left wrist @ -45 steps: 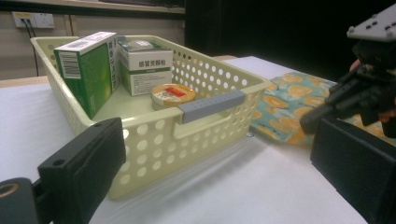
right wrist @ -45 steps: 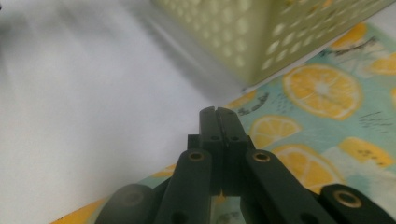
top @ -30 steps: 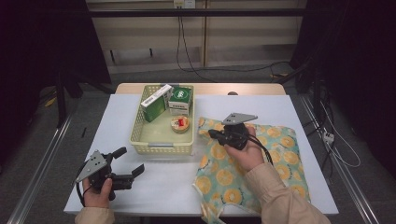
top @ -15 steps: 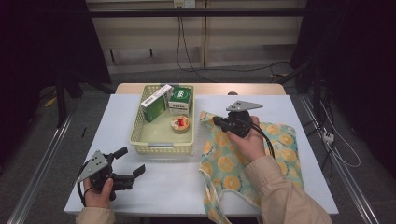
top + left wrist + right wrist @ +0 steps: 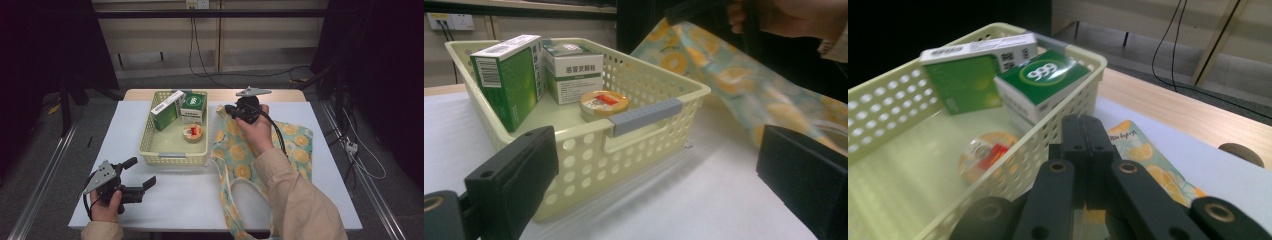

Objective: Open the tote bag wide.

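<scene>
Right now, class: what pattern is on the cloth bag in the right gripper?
Orange slices on pale teal cloth bag, clearest from the high view.

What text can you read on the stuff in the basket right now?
"999": top of the green-and-white box, in the right gripper view.
Taller green box: a barcode, digits too small to read.
Chinese print on the white-fronted box's front: too blurred to read.
Round tin label: unreadable.

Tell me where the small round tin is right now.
In the high view the round tin lies on the floor of the yellow basket, near its right wall, just in front of the two green boxes.
</scene>
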Action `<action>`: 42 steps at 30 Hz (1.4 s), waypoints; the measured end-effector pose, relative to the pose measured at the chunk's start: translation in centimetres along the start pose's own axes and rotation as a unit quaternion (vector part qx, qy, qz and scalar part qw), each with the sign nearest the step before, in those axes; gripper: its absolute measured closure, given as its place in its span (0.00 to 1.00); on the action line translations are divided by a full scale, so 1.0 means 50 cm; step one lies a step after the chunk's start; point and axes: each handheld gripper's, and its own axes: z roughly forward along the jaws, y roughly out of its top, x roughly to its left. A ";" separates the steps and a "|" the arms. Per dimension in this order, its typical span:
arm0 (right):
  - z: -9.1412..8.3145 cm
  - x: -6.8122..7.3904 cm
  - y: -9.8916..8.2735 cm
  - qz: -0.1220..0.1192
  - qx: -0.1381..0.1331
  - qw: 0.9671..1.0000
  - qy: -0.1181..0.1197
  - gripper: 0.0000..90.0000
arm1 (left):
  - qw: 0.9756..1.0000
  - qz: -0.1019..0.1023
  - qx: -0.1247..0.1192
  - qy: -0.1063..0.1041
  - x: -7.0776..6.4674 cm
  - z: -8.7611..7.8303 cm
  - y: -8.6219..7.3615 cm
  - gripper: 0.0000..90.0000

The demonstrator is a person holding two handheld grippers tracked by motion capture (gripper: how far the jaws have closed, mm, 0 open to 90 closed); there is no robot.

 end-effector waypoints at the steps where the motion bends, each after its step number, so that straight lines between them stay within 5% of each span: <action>1: 0.009 -0.005 0.005 0.004 -0.003 1.000 -0.006 1.00 | 1.000 0.000 -0.002 -0.002 0.000 0.000 0.001 0.04; 6: 0.053 -0.035 0.026 0.036 -0.022 0.999 -0.024 0.99 | 1.000 0.000 -0.002 -0.005 -0.001 0.003 0.002 0.04; 8: 0.070 -0.041 0.023 0.049 -0.009 0.999 -0.018 0.76 | 1.000 0.001 -0.001 -0.007 0.000 0.004 0.001 0.04; 9: 0.075 -0.038 0.019 0.037 0.002 0.998 -0.041 0.65 | 1.000 0.001 -0.001 -0.008 0.000 0.004 0.002 0.04; 11: 0.078 -0.032 0.010 0.006 0.024 0.999 -0.046 0.50 | 1.000 0.001 0.000 -0.009 -0.001 0.006 0.002 0.04; 20: 0.003 -0.010 -0.038 -0.032 0.037 0.999 -0.017 0.31 | 1.000 0.007 0.003 -0.014 -0.010 0.014 0.005 0.04; 28: -0.066 0.004 -0.083 -0.059 0.054 0.997 0.007 0.30 | 1.000 0.011 0.007 -0.013 -0.015 0.015 0.005 0.04; 38: -0.095 -0.061 -0.147 -0.036 0.081 0.996 0.001 0.36 | 1.000 0.009 0.008 -0.016 -0.018 0.018 0.004 0.04; 42: -0.100 -0.103 -0.158 -0.017 0.081 0.996 -0.024 0.38 | 1.000 0.010 0.010 -0.017 -0.016 0.017 0.003 0.04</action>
